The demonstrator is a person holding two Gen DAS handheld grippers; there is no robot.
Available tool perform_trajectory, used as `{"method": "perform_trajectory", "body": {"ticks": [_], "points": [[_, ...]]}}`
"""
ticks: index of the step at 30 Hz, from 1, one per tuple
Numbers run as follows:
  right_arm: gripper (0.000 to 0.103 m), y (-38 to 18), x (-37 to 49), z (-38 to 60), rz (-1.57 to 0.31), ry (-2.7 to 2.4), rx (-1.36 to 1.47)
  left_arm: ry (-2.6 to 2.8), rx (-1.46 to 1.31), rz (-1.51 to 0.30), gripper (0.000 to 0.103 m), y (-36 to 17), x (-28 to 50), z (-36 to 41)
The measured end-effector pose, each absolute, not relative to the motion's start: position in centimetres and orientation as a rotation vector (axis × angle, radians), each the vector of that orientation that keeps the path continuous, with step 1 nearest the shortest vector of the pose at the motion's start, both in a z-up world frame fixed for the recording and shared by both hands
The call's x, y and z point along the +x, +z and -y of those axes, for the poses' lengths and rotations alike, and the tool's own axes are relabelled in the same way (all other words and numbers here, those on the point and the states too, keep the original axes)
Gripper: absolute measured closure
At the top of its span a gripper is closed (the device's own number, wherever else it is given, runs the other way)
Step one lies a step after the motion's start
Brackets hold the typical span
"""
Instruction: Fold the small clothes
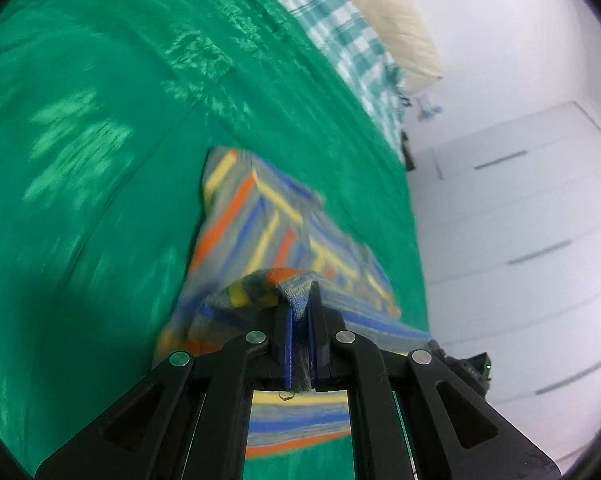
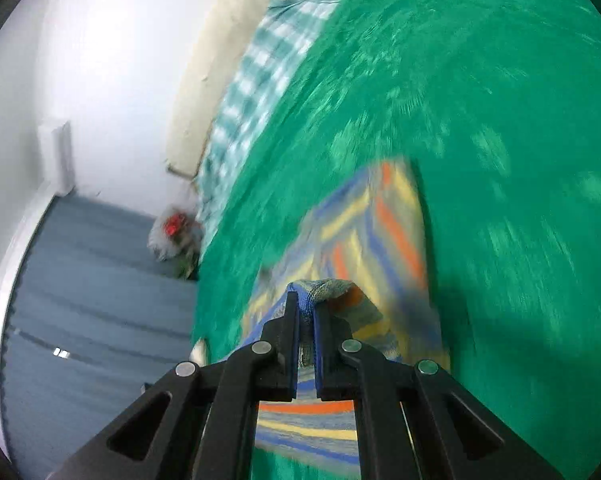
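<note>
Striped garment (image 1: 260, 220) up off the green bedspread (image 1: 100, 160) at its near edge, grey knit with orange, yellow and blue bands, the far part trailing down onto the cloth and blurred. Over on the left, the left gripper (image 1: 299, 304) has its black jaws clenched on a bunched fold of that knit, blue pads pressed to the fabric with a ridge of it humped up over the tips. More of the stripes hang below, showing through the frame of the tool. Past it a teal checked blanket (image 1: 340, 28) runs along the far side of the bedspread, a cream pillow (image 1: 396, 28) beyond that, and white drawer fronts (image 1: 520, 220) with slim handles off to the side.

Across to the right, the right gripper (image 2: 307, 308) is doing the same job: jaws clamped on another fold of the garment (image 2: 380, 224), knit pinched tight between the pads. The green bedspread (image 2: 480, 120) fills that side. Grey flooring (image 2: 92, 280) lies beside the bed, something red and white (image 2: 176, 232) on it, too blurred to name.
</note>
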State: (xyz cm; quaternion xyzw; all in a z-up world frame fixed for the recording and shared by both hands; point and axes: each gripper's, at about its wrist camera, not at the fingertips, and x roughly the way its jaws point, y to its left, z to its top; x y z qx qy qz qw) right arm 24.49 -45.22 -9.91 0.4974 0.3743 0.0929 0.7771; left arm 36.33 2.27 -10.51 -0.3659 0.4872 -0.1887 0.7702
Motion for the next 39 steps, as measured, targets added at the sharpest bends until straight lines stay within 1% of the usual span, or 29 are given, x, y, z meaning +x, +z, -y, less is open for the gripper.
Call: {"method": "perform_trajectory", "body": {"ticks": [3, 5, 6, 7, 8, 9, 10, 11, 12, 14, 17, 20, 22, 23, 24, 25, 26, 28, 29, 30, 31, 32, 33, 36, 38, 39], "points": [[0.097, -11.9, 29.4, 46.2, -0.853, 0.157, 1.12, -0.344, -0.723, -1.125, 0.098, -12.4, 40.7, -1.2], [0.097, -13.5, 31.9, 46.7, -0.866, 0.13, 1.152, -0.316, -0.752, -1.153, 0.097, -13.7, 42.7, -1.4], [0.095, -14.1, 32.8, 47.1, -0.86, 0.138, 1.178, -0.296, -0.786, -1.151, 0.096, -14.3, 43.8, -1.6], [0.092, -15.0, 33.7, 47.4, -0.828, 0.141, 1.219, -0.284, -0.844, -1.123, 0.093, -14.6, 44.9, -2.1], [0.09, -15.4, 34.0, 47.7, -0.795, 0.132, 1.242, -0.28, -0.895, -1.087, 0.072, -14.7, 45.6, -2.7], [0.082, -15.7, 33.9, 48.1, -0.744, 0.123, 1.269, -0.263, -0.953, -1.032, 0.038, -14.5, 46.1, -3.6], [0.077, -15.9, 33.7, 48.5, -0.695, 0.11, 1.289, -0.246, -0.975, -1.004, 0.023, -14.2, 46.2, -4.3], [0.068, -15.9, 33.5, 48.8, -0.658, 0.09, 1.297, -0.221, -0.98, -0.98, 0.011, -13.8, 46.2, -4.9], [0.066, -15.9, 33.2, 49.1, -0.64, 0.074, 1.288, -0.221, -0.975, -0.961, 0.012, -13.5, 46.1, -5.4], [0.066, -15.2, 32.3, 49.5, -0.631, 0.07, 1.231, -0.26, -0.915, -0.958, 0.012, -12.8, 45.3, -5.8], [0.066, -13.7, 30.9, 49.6, -0.667, 0.08, 1.093, -0.278, -0.734, -0.991, 0.012, -12.0, 42.8, -5.5], [0.066, -12.6, 28.5, 49.1, -0.723, 0.12, 0.982, -0.339, -0.569, -1.037, 0.012, -11.9, 37.1, -5.1], [0.066, -12.2, 25.7, 48.4, -0.765, 0.162, 0.924, -0.356, -0.508, -1.066, 0.012, -12.3, 33.5, -4.8], [0.06, -12.5, 24.4, 48.3, -0.786, 0.171, 0.905, -0.36, -0.487, -1.078, 0.012, -12.7, 32.0, -4.5], [0.055, -12.5, 22.8, 47.8, -0.807, 0.181, 0.885, -0.362, -0.464, -1.093, 0.014, -13.2, 30.5, -4.3], [0.054, -12.6, 21.1, 46.9, -0.833, 0.195, 0.866, -0.359, -0.427, -1.113, 0.016, -13.8, 29.3, -3.6], [0.053, -12.9, 19.7, 46.3, -0.853, 0.209, 0.85, -0.351, -0.395, -1.126, 0.022, -14.3, 28.6, -2.9], [0.053, -13.5, 18.3, 44.5, -0.913, 0.222, 0.801, -0.32, -0.353, -1.121, 0.025, -14.7, 27.9, -1.8], [0.053, -13.9, 18.0, 43.6, -0.954, 0.213, 0.766, -0.298, -0.334, -1.104, 0.029, -14.8, 27.7, -1.3], [0.055, -14.3, 18.0, 42.5, -0.983, 0.216, 0.741, -0.276, -0.314, -1.095, 0.044, -14.8, 27.8, -0.9], [0.062, -14.5, 18.1, 42.0, -0.997, 0.213, 0.725, -0.264, -0.302, -1.098, 0.056, -14.8, 27.8, -0.8], [0.097, -14.6, 18.5, 41.3, -1.022, 0.184, 0.683, -0.26, -0.297, -1.111, 0.08, -14.9, 28.4, -0.3], [0.095, -14.8, 18.7, 40.9, -1.048, 0.152, 0.649, -0.268, -0.304, -1.13, 0.089, -15.0, 28.3, -0.3], [0.096, -14.7, 17.3, 41.2, -1.074, 0.1, 0.657, -0.264, -0.319, -1.137, 0.088, -14.8, 27.3, -1.0], [0.096, -15.1, 17.0, 41.1, -1.09, 0.082, 0.646, -0.268, -0.299, -1.14, 0.084, -15.2, 26.4, -1.6], [0.096, -15.4, 17.2, 41.1, -1.093, 0.075, 0.656, -0.269, -0.297, -1.137, 0.084, -15.3, 26.3, -1.7]]}}
